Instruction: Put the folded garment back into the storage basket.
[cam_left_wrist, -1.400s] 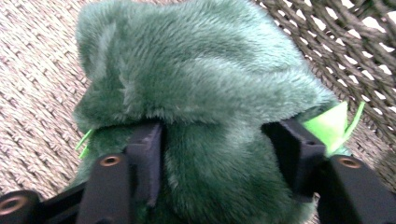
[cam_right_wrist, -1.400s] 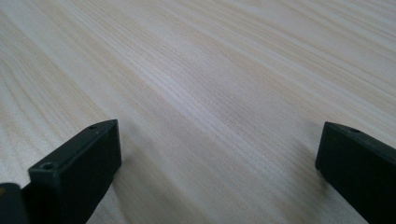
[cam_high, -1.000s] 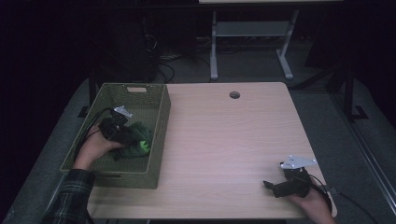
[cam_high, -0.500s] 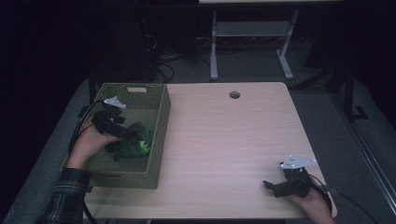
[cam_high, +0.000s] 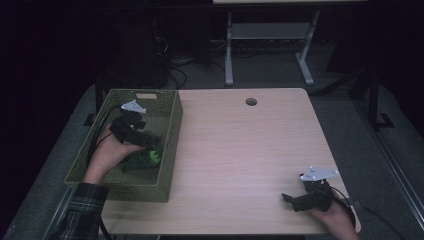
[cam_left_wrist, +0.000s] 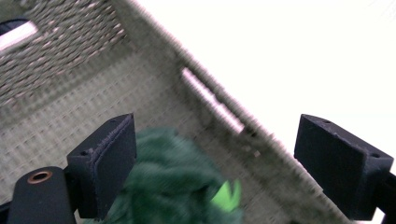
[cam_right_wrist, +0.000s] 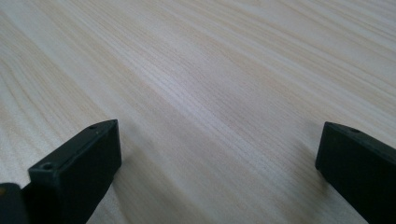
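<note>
Seen from above: olive-green woven rectangular basket (cam_high: 169, 145) standing on the left part of the pale wooden bench (cam_high: 240, 150), its long side running away from the person. Inside it, on the basket floor toward the right wall, a crumpled dark-green cloth with a bright lime-green patch (cam_high: 142, 159).

Left gripper (cam_high: 148, 142), black with a grey 3-cornered plate on top, held in the left hand (cam_high: 107, 155) within the basket, just above the cloth. In the left gripper view: 2 black fingers (cam_left_wrist: 109, 165) spread wide, having just been opening, nothing pinched; cloth (cam_left_wrist: 175, 186) lying low between them, close beside the left finger, whether touching it cannot be told; basket wall with a slot handle (cam_left_wrist: 212, 100) running diagonally behind.

Right gripper (cam_high: 289, 199), black with the same grey plate, resting in the right hand (cam_high: 336, 216) near the bench's front right corner, well apart from the basket. In the right gripper view: 2 fingers (cam_right_wrist: 79, 163) spread wide over bare wood grain (cam_right_wrist: 210, 93), nothing between them.
</note>
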